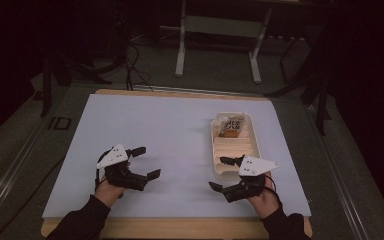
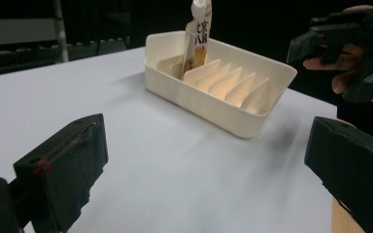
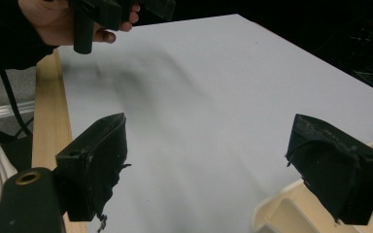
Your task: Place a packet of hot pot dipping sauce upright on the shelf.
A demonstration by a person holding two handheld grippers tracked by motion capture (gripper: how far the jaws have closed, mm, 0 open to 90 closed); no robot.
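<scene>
A cream tray (image 1: 217,145) with slanted dividers lies on the right half of the table (image 1: 145,125). One snack packet (image 1: 231,125) stands in its far slot; the left gripper view shows the tray (image 2: 213,104) and the upright packet (image 2: 198,34) too. My left gripper (image 1: 146,162) hovers open over the near left of the table, nothing between its jaws. My right gripper (image 1: 226,174) is open beside the tray's near end, empty; a corner of the tray (image 3: 281,213) sits under its right jaw.
The table has a white top with a wooden edge (image 1: 180,227) at the front. A metal stand (image 1: 217,30) and cables (image 1: 130,65) are on the dark floor beyond the far edge. White surface stretches between the two grippers.
</scene>
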